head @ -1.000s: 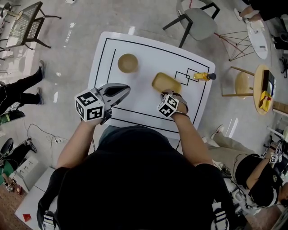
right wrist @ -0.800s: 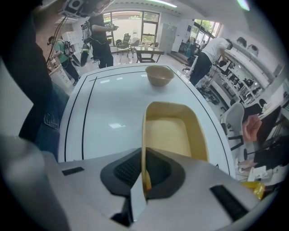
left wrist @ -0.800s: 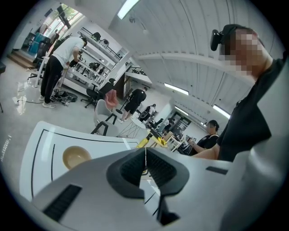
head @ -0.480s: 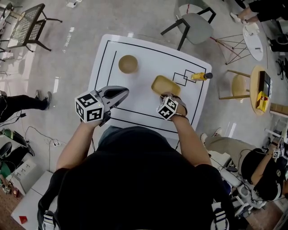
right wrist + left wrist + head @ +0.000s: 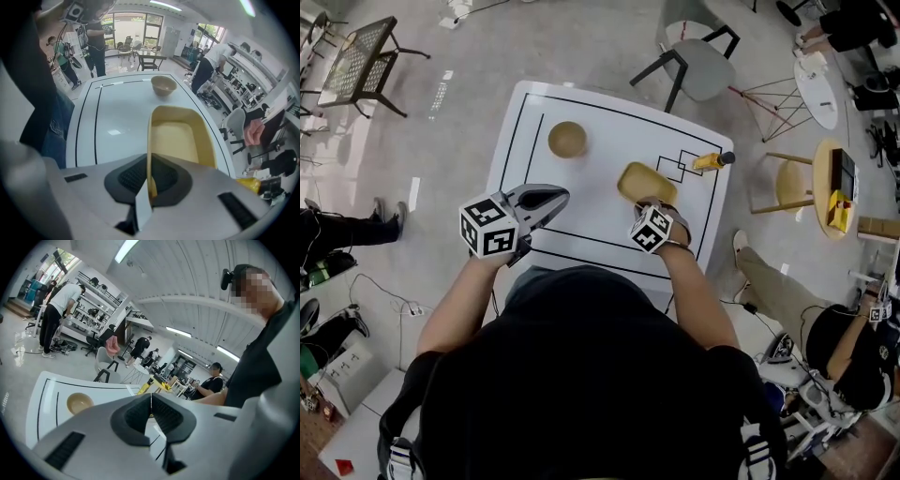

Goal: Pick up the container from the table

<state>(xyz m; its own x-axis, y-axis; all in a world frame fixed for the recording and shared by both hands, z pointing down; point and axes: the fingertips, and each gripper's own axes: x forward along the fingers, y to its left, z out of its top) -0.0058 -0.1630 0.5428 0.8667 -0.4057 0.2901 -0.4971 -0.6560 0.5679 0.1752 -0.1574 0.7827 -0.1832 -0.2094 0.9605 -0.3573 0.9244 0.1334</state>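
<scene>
A shallow yellow rectangular container point(image 5: 643, 179) is over the right middle of the white table point(image 5: 609, 122). My right gripper point(image 5: 652, 201) points steeply down and is shut on its near rim. In the right gripper view the thin rim runs between the dark pads point(image 5: 125, 178) and the container point(image 5: 180, 138) stretches away from the jaws. I cannot tell whether its far end touches the table. My left gripper point(image 5: 563, 194) hovers over the table's front left, shut with nothing in it; in the left gripper view its pads point(image 5: 136, 411) meet.
A tan bowl point(image 5: 567, 139) stands at the table's back left and a yellow bottle point(image 5: 711, 160) lies at the right edge. A grey chair point(image 5: 705, 52) is behind the table, round side tables point(image 5: 836, 183) to the right, and people sit on the floor around.
Both grippers have risen a little, the right one with the container still in its jaws. The bowl and bottle have kept their places on the table.
</scene>
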